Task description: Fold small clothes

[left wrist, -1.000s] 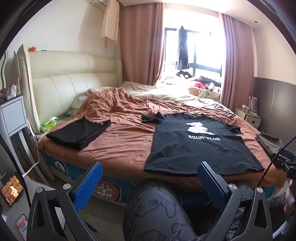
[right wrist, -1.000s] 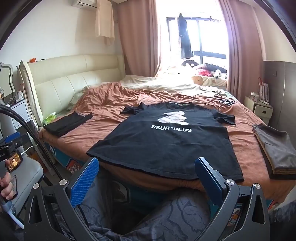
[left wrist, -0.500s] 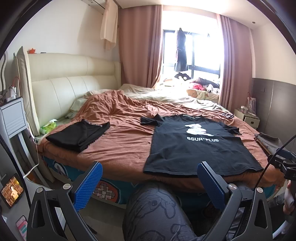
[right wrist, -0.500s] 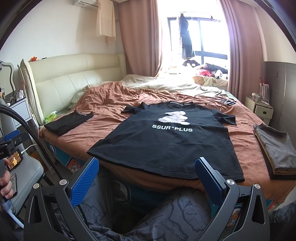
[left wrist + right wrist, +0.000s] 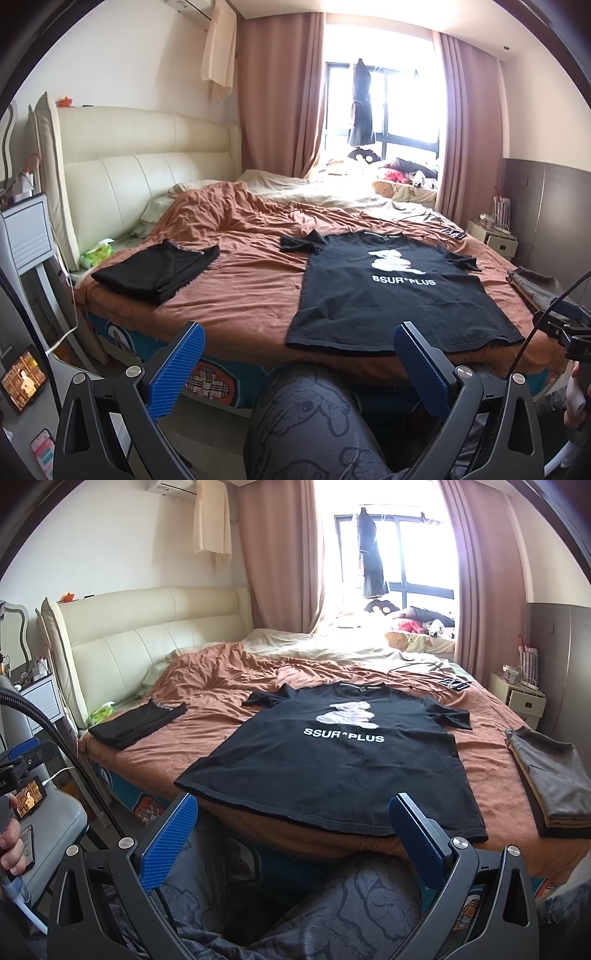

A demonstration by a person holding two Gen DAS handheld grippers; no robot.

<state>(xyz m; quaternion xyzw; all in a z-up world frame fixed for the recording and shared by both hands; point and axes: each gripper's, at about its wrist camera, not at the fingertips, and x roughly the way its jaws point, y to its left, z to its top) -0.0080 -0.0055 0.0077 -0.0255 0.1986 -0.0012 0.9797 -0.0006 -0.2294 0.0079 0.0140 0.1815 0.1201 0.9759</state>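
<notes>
Although the black T-shirt (image 5: 332, 760) lies spread flat and face up on the brown bedspread (image 5: 229, 686), hem at the near edge and sleeves out, no fold shows in it yet, so its folding seems wholly left to do. A folded black garment (image 5: 159, 269) to its left and a folded grey-and-tan stack (image 5: 546, 779) to its right suggest earlier pieces are finished. The left tool (image 5: 295, 365) and right tool (image 5: 291, 834) both hang released, jaws wide apart, short of the hem above the person's knee, touching nothing.
</notes>
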